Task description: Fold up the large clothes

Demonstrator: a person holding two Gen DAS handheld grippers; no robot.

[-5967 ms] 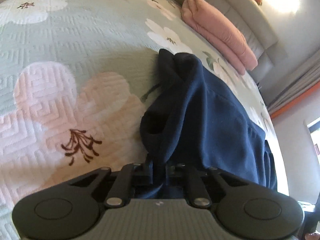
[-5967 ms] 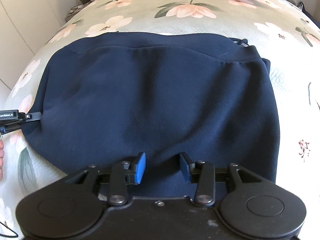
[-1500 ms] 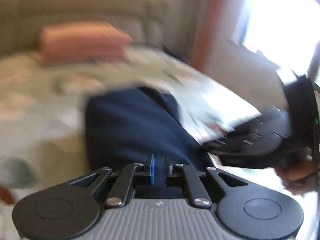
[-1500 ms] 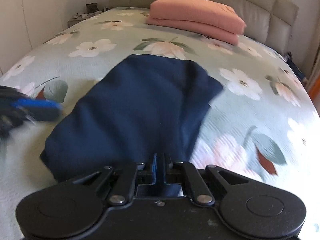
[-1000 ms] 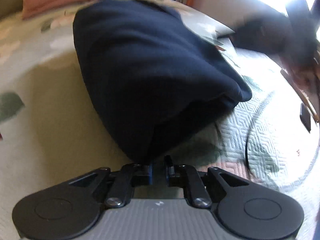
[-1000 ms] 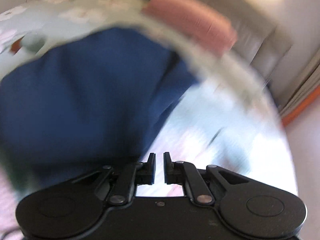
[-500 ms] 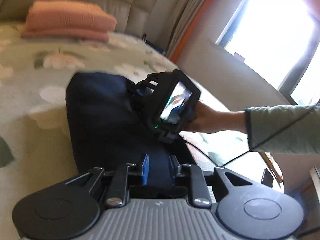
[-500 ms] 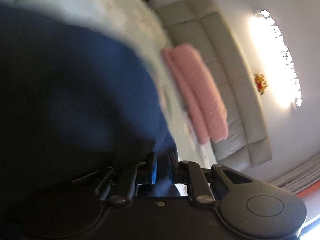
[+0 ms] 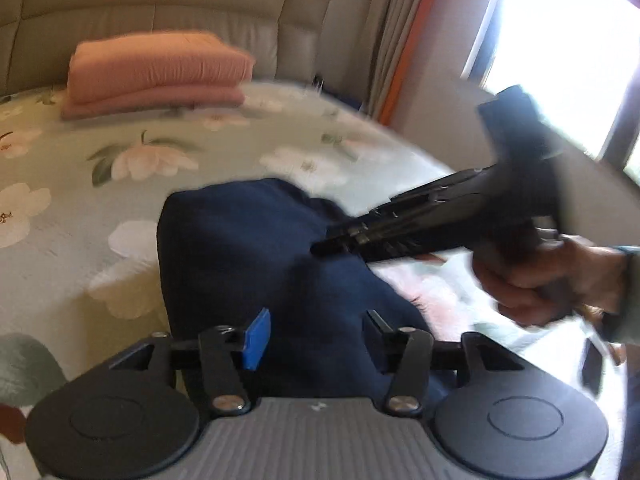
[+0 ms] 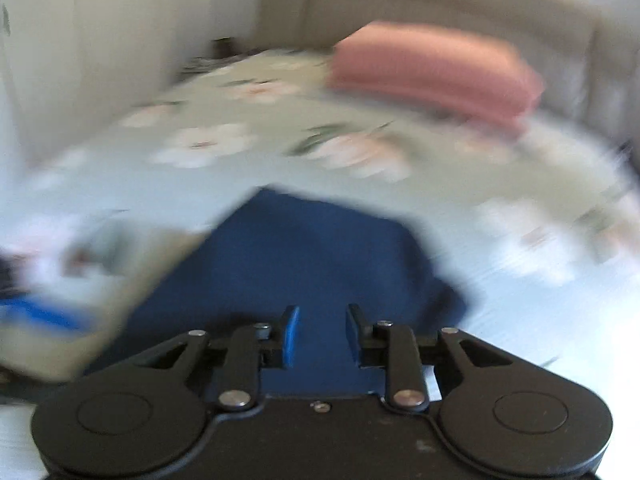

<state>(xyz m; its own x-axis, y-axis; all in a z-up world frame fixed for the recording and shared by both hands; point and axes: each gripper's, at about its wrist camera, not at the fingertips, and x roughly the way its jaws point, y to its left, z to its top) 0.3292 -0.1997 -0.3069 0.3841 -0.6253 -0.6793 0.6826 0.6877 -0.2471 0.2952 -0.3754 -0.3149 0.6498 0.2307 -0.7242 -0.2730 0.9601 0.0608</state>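
Note:
A navy blue garment [image 9: 256,264] lies folded into a compact bundle on the floral bedspread [image 9: 72,216]. My left gripper [image 9: 316,336] is open and empty just above the garment's near edge. My right gripper [image 10: 318,338] is open and empty over the garment [image 10: 304,256], in a blurred view. The right gripper also shows in the left wrist view [image 9: 320,248], held by a hand and pointing at the garment's right side.
A folded pink blanket [image 9: 156,72] lies at the head of the bed against the beige headboard [image 9: 160,4]. A curtain and a bright window [image 9: 560,40] are on the right. White cupboards [image 10: 80,40] stand on the left.
Both grippers have opened wider and let go of the garment, which now lies folded on the bed. The right gripper has swung round, its view blurred.

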